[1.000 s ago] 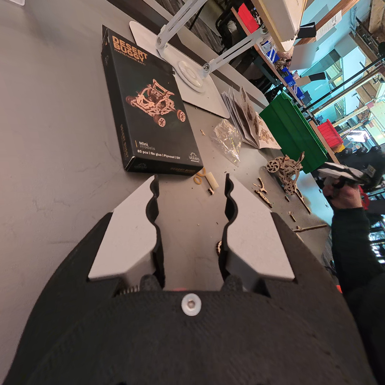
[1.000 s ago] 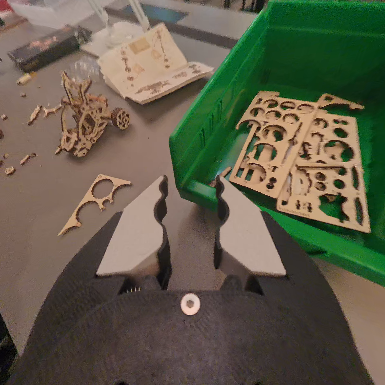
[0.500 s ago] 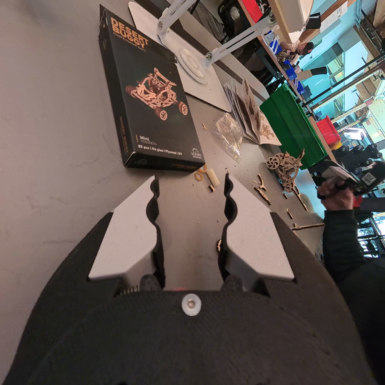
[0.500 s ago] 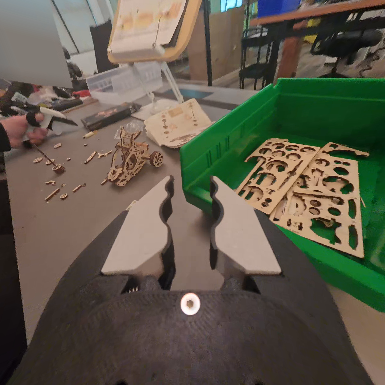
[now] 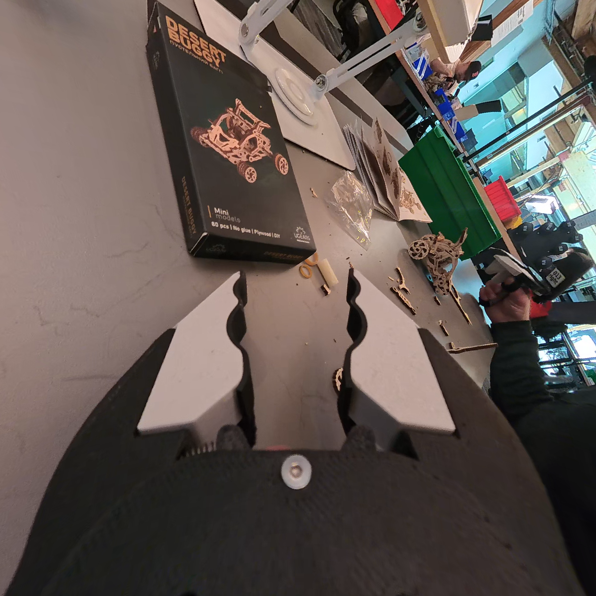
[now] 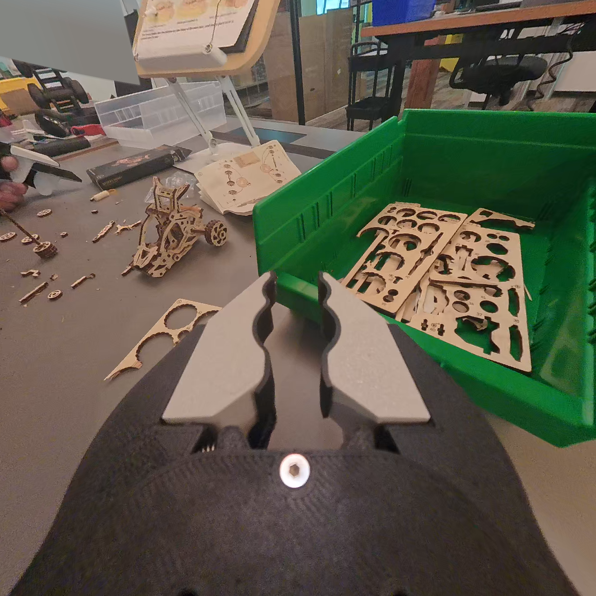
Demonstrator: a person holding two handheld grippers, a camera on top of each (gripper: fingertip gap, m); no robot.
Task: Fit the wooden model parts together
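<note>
A partly built wooden buggy (image 6: 167, 238) stands on the grey table left of a green bin (image 6: 322, 206); it also shows in the left wrist view (image 5: 435, 258). Loose wooden parts (image 6: 35, 290) and an axle with a wheel (image 6: 43, 250) lie to its left. My right gripper (image 6: 296, 283) is empty, its jaws a narrow gap apart, low over the table before the bin's near corner. My left gripper (image 5: 296, 280) is open and empty, pointing at a black model box (image 5: 225, 154). A small wooden gear (image 5: 337, 379) peeks out beside its right finger.
Punched-out plywood sheets (image 6: 451, 274) lie in the bin. A triangular leftover sheet (image 6: 167, 332) lies by my right gripper. An instruction booklet (image 6: 245, 180), a white stand (image 5: 300, 93), a clear plastic box (image 6: 161, 113) and a plastic bag (image 5: 351, 206) sit farther back. The left gripper's tips are roughly 60 cm from the right gripper's. To the small wooden gear (image 5: 337, 379): left tips about 8 cm, right tips about 55 cm.
The right gripper has tilted up from looking down at the bin to a level view, and its jaws have narrowed. The left gripper has barely moved.
</note>
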